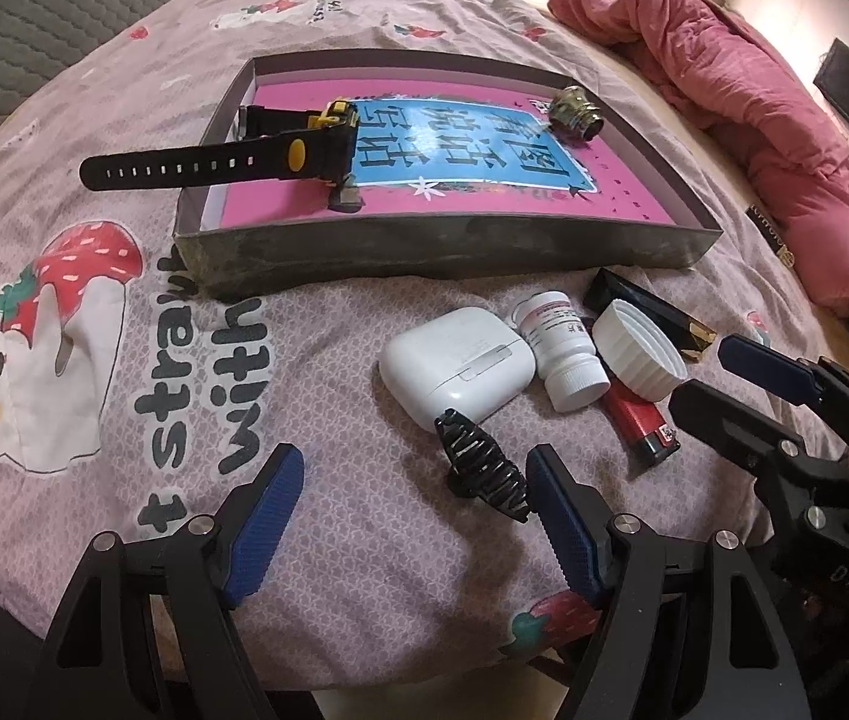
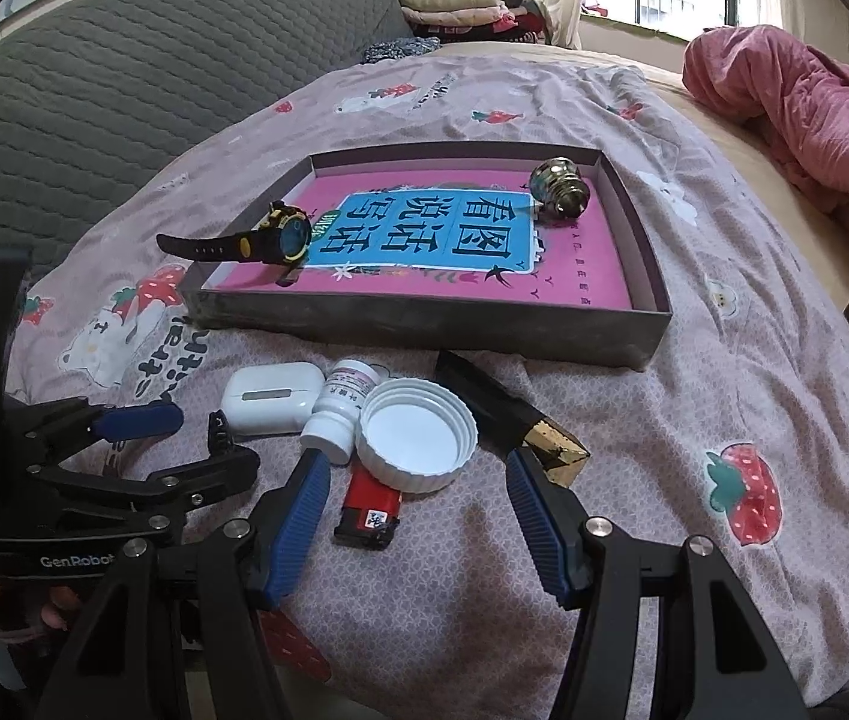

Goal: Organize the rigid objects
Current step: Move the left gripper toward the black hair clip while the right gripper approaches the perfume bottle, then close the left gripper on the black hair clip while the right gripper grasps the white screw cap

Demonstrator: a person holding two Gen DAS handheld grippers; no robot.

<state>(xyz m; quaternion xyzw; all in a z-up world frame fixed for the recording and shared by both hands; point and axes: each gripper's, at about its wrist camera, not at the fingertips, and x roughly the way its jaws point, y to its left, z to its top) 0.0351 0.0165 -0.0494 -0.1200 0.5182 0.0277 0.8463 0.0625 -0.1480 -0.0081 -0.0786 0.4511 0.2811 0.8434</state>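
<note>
A shallow grey box (image 1: 442, 243) (image 2: 424, 324) with a pink and blue book in it lies on the bed. In it are a black and yellow watch (image 1: 280, 150) (image 2: 271, 237) and a shiny metal knob (image 1: 574, 111) (image 2: 559, 186). In front lie a white earbud case (image 1: 454, 363) (image 2: 271, 396), a white pill bottle (image 1: 562, 348) (image 2: 340, 411), a white lid (image 1: 640, 351) (image 2: 415, 441), a red lighter (image 1: 643, 426) (image 2: 370, 510), a black and gold tube (image 1: 649, 312) (image 2: 514, 420) and a black hair clip (image 1: 484, 465) (image 2: 220, 426). My left gripper (image 1: 415, 480) is open, its right finger beside the clip. My right gripper (image 2: 418, 480) is open around the lighter and lid.
The bed has a lilac strawberry-print sheet (image 1: 124, 360) (image 2: 724, 420). A crumpled pink quilt (image 1: 754, 120) (image 2: 814, 114) lies at the right. A grey quilted headboard (image 2: 124, 90) stands at the left. Folded clothes (image 2: 460, 6) and a window are at the back.
</note>
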